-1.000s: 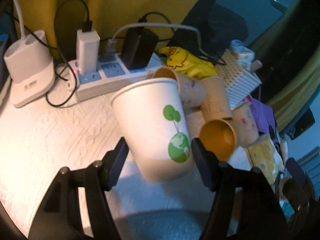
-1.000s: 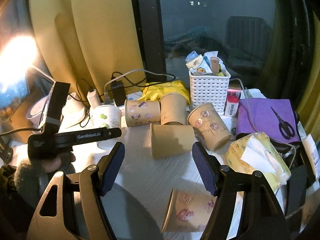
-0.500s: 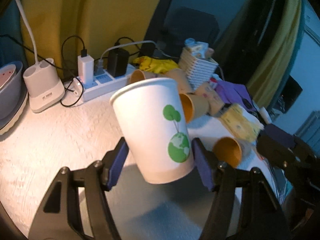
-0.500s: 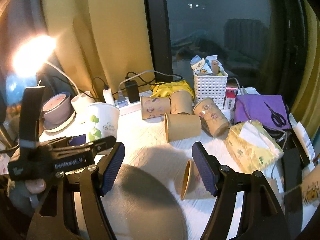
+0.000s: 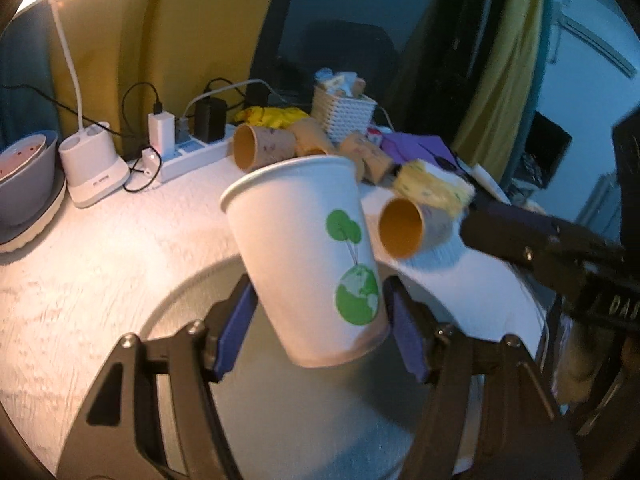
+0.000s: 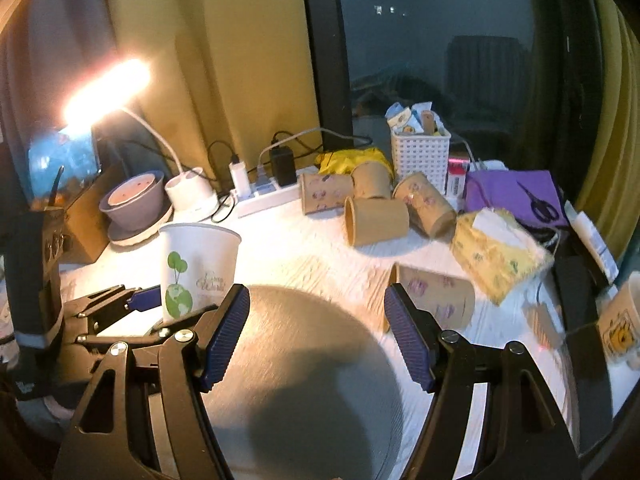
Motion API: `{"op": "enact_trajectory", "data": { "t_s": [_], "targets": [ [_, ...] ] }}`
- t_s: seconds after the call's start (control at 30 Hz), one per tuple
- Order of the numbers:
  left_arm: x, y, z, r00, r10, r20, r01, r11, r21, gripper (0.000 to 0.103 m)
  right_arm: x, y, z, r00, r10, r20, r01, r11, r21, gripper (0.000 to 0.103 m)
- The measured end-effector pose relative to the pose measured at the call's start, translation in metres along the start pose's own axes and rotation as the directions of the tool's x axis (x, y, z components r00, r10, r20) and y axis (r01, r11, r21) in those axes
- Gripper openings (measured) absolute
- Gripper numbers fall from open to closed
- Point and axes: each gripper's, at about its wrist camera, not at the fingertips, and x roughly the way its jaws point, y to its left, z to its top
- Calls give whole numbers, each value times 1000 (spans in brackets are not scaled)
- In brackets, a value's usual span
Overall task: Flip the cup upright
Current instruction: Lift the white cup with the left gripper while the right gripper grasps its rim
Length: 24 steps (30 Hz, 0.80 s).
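One smooth tapered paper cup (image 5: pixel 304 256), left tool (image 5: pixel 318 328)

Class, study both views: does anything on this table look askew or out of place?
Yes. Several brown paper cups lie tipped on their sides beside the white basket. Only the white cup, held by the left hand-held gripper, stands mouth-up.

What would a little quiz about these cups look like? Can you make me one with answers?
1. True or false: the white cup is mouth-up between the left gripper fingers.
2. The right gripper is: A) open and empty, B) shut on a cup.
3. How does the brown cup nearest the right gripper lie?

Key:
1. True.
2. A.
3. On its side on the table.
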Motion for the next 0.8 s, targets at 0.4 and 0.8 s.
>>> {"op": "enact_trajectory", "data": {
  "t_s": [0.4,0.8],
  "targets": [
    [-23,-23,-57,999,-46,-18,48,993,112,66,-20,22,-52,996,24,-80,-24,1000,6,73],
    [-54,-42,-96,997,-76,28,70,979,192,66,-45,57,-82,983,150,-105,-153,988,-17,73]
  ]
}}
